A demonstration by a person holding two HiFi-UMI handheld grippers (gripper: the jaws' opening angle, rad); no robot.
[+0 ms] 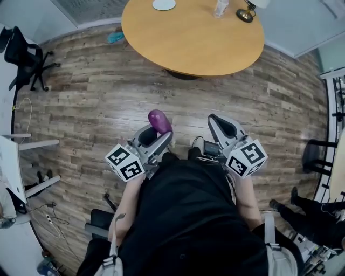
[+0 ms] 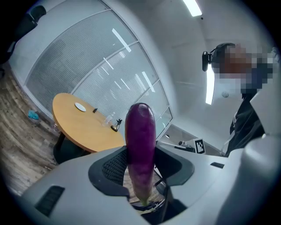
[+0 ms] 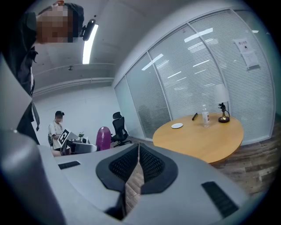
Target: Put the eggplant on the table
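- While the left gripper (image 1: 157, 138) has its wide-set jaws clamped on the glossy purple eggplant (image 2: 140, 145), which sticks out past the tips, hold that squeeze even.
- Carry it level to the round orange wooden table (image 1: 178, 43), well ahead, and set it on bare top.
- The right gripper (image 3: 137, 154), jaws almost touching and empty, belongs out of the way.

Two grippers are showing, the left gripper (image 1: 156, 133) and the right gripper (image 1: 222, 125), alongside one eggplant (image 1: 159, 121). One tabletop (image 1: 188, 43) is carrying one plate (image 1: 164, 4), one bottle (image 1: 221, 7) and one lamp (image 1: 247, 13) (shade cropped in the head view).
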